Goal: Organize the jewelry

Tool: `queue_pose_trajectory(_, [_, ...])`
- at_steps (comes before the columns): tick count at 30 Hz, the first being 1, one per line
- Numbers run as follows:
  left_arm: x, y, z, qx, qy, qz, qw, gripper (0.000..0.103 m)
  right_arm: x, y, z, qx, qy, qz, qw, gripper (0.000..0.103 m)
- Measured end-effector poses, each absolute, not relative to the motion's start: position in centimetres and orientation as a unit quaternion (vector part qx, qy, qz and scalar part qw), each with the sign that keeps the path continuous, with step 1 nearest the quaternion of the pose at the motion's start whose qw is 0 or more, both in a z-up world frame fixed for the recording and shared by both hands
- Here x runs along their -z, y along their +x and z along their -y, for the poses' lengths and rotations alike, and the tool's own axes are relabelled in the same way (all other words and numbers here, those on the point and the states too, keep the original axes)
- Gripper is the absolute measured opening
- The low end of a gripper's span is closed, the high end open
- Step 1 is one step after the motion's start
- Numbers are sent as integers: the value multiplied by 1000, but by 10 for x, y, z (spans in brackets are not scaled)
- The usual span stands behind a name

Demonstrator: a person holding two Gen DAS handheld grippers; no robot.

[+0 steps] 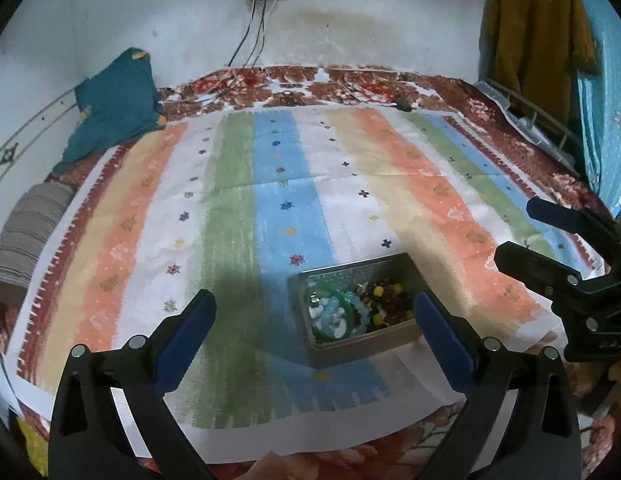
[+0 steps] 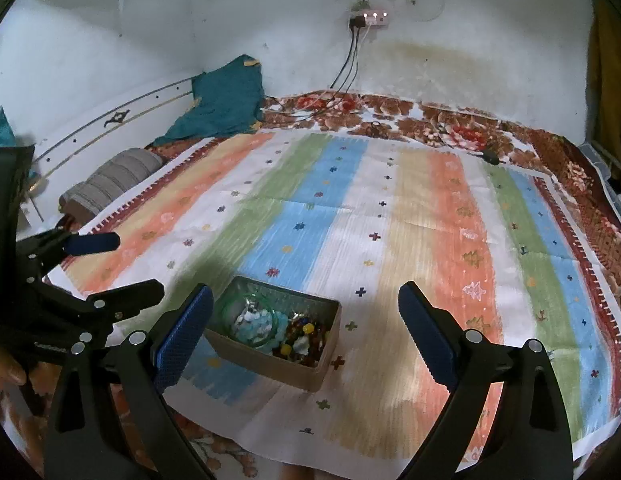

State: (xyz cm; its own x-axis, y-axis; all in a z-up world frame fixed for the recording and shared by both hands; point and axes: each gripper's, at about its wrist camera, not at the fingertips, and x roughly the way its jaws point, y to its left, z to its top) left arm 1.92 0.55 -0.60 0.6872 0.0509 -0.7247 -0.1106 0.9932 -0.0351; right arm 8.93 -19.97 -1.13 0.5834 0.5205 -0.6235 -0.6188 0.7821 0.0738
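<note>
A small rectangular box (image 1: 390, 336) sits on a striped mat near its front edge. It holds a green bangle (image 1: 330, 312), pale blue beads and a heap of dark and yellow beads (image 1: 386, 304). The box also shows in the right wrist view (image 2: 270, 364). My left gripper (image 1: 314, 340) is open and empty, hovering just in front of the box. My right gripper (image 2: 306, 332) is open and empty, to the right of the box. The right gripper appears in the left view (image 1: 550, 240), and the left gripper in the right view (image 2: 94, 268).
The striped mat (image 1: 270, 200) covers a bed with a floral sheet (image 1: 310, 84). A teal cloth (image 1: 118, 104) and a grey rolled pillow (image 1: 26, 232) lie at the left. Cables (image 1: 250, 40) hang from a wall socket. Small dark items (image 1: 402, 104) lie at the far edge.
</note>
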Motion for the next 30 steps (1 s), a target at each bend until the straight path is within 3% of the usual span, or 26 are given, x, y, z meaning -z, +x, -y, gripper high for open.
queue_pose_trajectory(30, [-2, 14, -1, -27, -30, -377, 925, 97, 9, 88, 204, -328, -65, -326, 884, 94])
